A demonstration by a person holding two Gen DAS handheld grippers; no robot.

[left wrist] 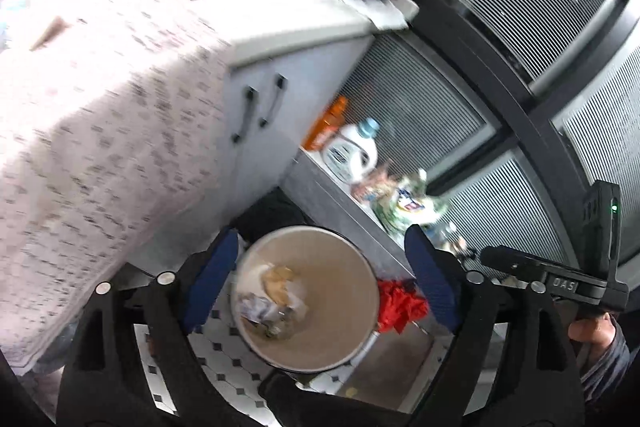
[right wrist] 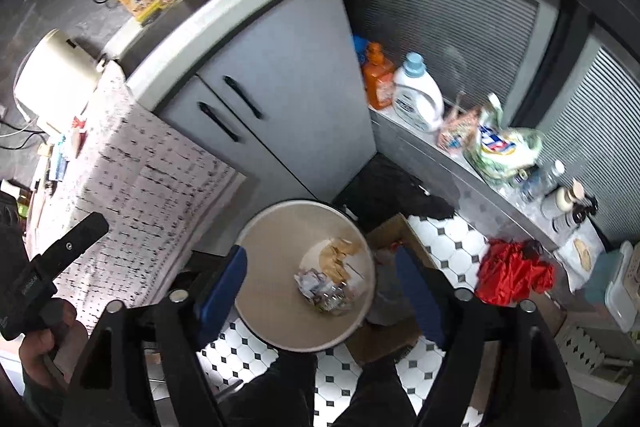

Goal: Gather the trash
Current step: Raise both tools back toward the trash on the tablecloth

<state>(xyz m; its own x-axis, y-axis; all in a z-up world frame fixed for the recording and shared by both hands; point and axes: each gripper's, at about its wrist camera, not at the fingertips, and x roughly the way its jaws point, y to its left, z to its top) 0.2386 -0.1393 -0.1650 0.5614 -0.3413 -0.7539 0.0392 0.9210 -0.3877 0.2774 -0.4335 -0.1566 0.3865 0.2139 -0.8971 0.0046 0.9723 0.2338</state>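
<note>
A round beige bin (left wrist: 344,331) stands on the black-and-white tiled floor. Crumpled white paper and brown scraps (left wrist: 274,301) lie at its bottom. My left gripper (left wrist: 320,239) hangs above the bin's mouth, open, its blue pads (left wrist: 212,283) wide apart with nothing between them. In the right wrist view the same bin (right wrist: 272,267) sits below with the trash (right wrist: 328,279) inside. My right gripper (right wrist: 322,255) is also over it, open and empty.
A table under a patterned cloth (right wrist: 140,195) stands left of the bin. Behind it is a grey cabinet (right wrist: 280,67). A ledge holds detergent bottles (right wrist: 416,95) and bags. A red cloth (right wrist: 512,275) and a cardboard box (right wrist: 392,239) lie to the right. The person's legs (right wrist: 320,395) stand close.
</note>
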